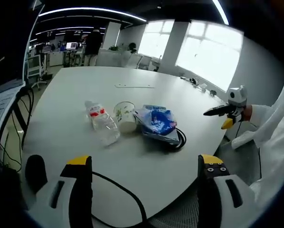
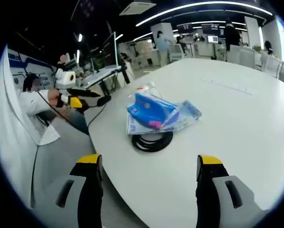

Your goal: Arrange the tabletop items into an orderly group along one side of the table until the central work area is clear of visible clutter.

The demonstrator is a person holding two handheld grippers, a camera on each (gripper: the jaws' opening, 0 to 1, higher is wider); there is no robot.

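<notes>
A: Check your claws first. What state are they in?

B: Your left claw (image 1: 144, 166) and right claw (image 2: 145, 166) are both spread apart and carry nothing, poised at the surface (image 1: 132, 76) edge.

A: And the items?

B: Beyond them, cable coil (image 2: 152, 140) under blue packet (image 2: 153, 111), paper cup (image 1: 125, 116) and bottle (image 1: 102, 121) lie side by side, touching, mid-surface; judged not yet moved to one side

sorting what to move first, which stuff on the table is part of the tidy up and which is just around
To tidy:
clear plastic water bottle
white paper cup
blue plastic package
black coiled cable

Just around:
white round table
distant office desks with monitors
standing person
</notes>
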